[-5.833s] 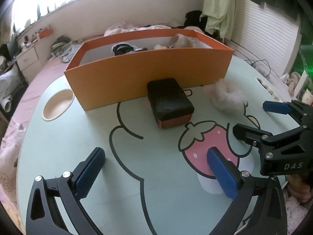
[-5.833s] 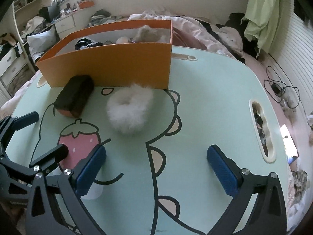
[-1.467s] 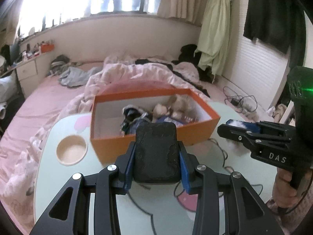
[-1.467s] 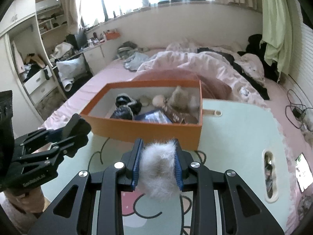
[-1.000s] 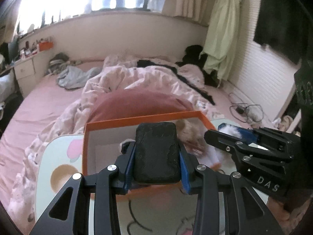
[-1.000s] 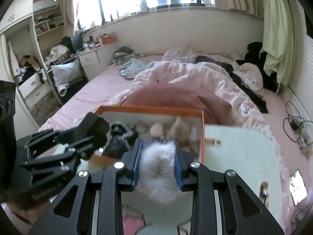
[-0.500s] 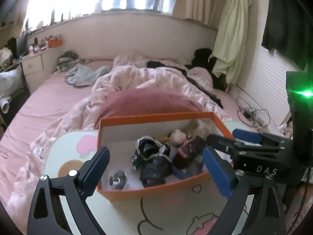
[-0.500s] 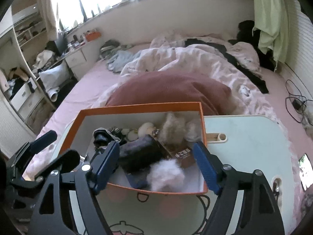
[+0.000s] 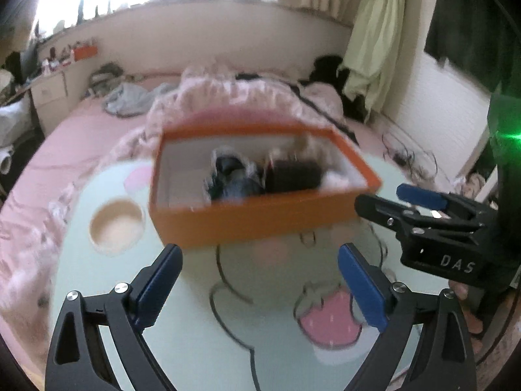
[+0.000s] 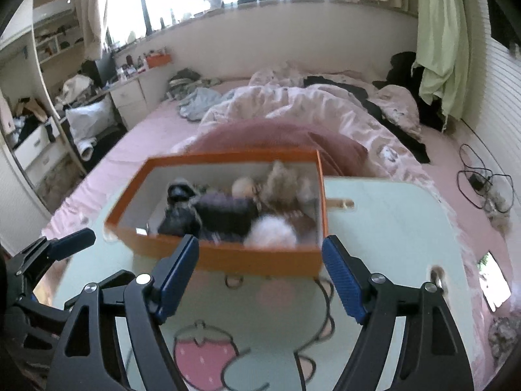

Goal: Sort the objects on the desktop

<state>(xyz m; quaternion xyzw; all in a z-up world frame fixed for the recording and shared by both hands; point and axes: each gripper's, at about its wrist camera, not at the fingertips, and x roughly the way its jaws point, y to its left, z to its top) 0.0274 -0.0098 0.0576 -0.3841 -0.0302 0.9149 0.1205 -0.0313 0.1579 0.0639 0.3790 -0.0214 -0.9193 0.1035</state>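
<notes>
Both grippers stand with their jaws apart and nothing between the blue pads, having just been opening. Nearest in its own view, the left gripper [image 9: 259,280] hangs over bare table [image 9: 182,322], pale green with a strawberry drawing [image 9: 329,319] by its right finger. The right gripper [image 10: 260,273] likewise frames open tabletop, its fingertips near the front wall of the orange box [image 10: 260,262].

Beyond the fingers, the box sits toward the far edge of the table, with free surface in front of it and to its right. A round cup hollow [image 9: 116,225] lies left of the box.

Inside the box, the right wrist view shows a black case [image 10: 224,215] in the middle and a white fluffy ball [image 10: 270,233] against the front wall, with a tan furry thing [image 10: 280,182] behind. The left wrist view is blurred; there the dark case shows, but the white ball is only a pale patch at the right end.

Only the left view shows the right gripper from the side, with part of a hand [image 9: 462,290] below it. Farther off lies a bed [image 10: 325,110] with rumpled pink covers.
</notes>
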